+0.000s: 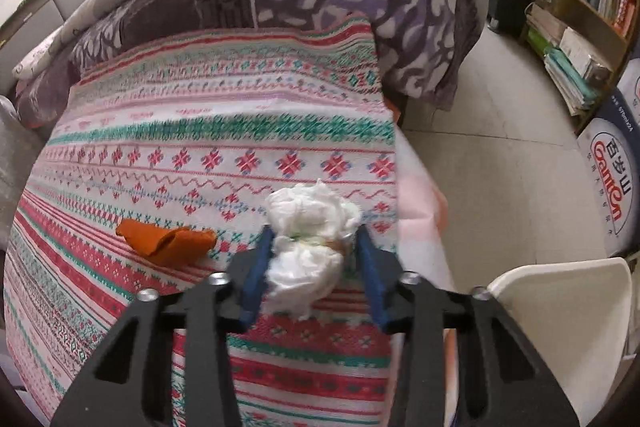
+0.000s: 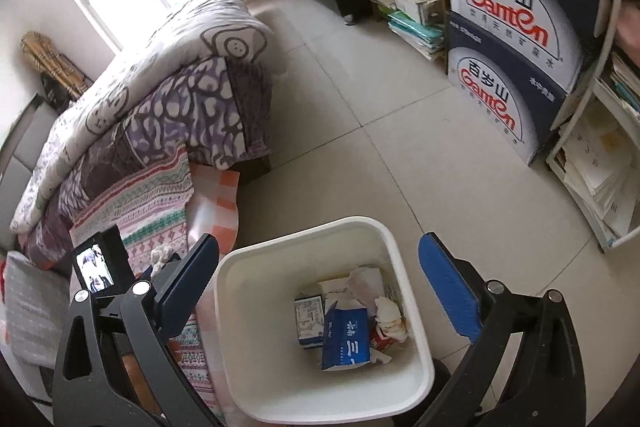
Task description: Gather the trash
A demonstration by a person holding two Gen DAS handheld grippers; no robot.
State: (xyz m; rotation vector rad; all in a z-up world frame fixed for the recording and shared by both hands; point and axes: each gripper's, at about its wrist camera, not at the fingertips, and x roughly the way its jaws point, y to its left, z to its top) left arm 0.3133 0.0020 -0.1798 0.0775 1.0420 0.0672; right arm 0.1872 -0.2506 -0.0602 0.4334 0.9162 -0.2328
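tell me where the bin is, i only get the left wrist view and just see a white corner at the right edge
Observer: The white bin stands on the floor beside the bed, framed by the right gripper, whose jaws are wide open and empty.
Operator: is it empty
Observer: No, a blue carton, a small box and crumpled paper lie at the bottom.
Operator: can the right cam see my tissue
Observer: Partly; the white tissue wad peeks out left of the bin, over the striped cover.
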